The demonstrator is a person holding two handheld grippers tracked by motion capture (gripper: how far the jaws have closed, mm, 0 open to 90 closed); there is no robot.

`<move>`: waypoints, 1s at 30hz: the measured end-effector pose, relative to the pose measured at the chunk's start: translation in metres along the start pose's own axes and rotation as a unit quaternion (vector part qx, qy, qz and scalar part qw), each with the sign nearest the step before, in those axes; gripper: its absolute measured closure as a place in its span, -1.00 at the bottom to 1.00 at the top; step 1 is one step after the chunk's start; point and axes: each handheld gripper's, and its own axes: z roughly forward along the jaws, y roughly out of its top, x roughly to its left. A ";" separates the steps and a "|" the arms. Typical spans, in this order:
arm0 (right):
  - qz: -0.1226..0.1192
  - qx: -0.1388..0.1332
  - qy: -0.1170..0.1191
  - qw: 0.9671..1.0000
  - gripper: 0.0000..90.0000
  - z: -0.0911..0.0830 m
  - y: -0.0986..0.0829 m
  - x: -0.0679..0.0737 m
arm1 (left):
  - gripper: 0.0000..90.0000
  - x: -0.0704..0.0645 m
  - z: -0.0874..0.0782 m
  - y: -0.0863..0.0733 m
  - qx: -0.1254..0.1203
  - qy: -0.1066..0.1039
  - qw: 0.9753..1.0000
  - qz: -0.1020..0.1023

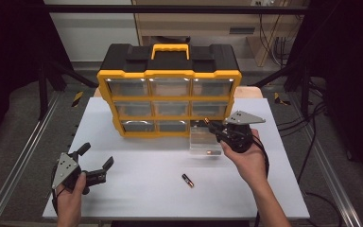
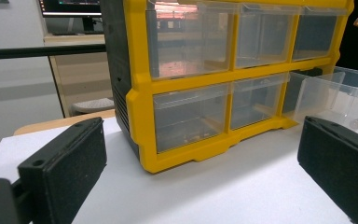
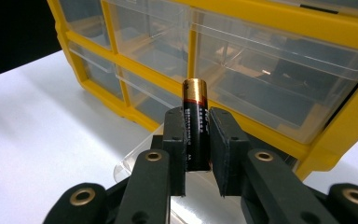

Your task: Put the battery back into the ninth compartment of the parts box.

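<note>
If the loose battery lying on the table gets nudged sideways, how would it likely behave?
The battery is a smooth cylinder lying on its side on the flat white table, so it would probably roll. It looks rigid, likely dense for its size. The right gripper holds a similar one between flat fingers, so slipping seems possible.

the drawer cabinet (image 1: 169,97) is standing at the far middle of the table (image 1: 137,198), well ahead of both tools. its bottom-right drawer (image 1: 207,140) is sitting pulled out on the table in front of its slot, directly under and just ahead of the right gripper (image 1: 211,126), with one battery lying in it (image 1: 212,152). the right gripper is holding a second battery (image 3: 196,126) upright between its jaws, above the drawer. a third battery (image 1: 187,180) is lying on the table behind and to the left of the right gripper, between the two tools. the left gripper (image 1: 97,157) is sitting near the table's near-left corner, the cabinet ahead and to its right.
</note>
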 end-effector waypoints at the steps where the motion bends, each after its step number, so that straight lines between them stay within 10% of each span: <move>1: 0.001 0.003 0.001 1.000 0.71 0.001 0.000 -0.001 | -0.98 0.000 0.000 0.000 0.001 0.000 1.000 0.000; 30: 0.000 0.037 0.008 0.999 0.71 0.015 -0.011 0.001 | -0.98 0.001 0.000 0.000 -0.001 0.001 1.000 0.000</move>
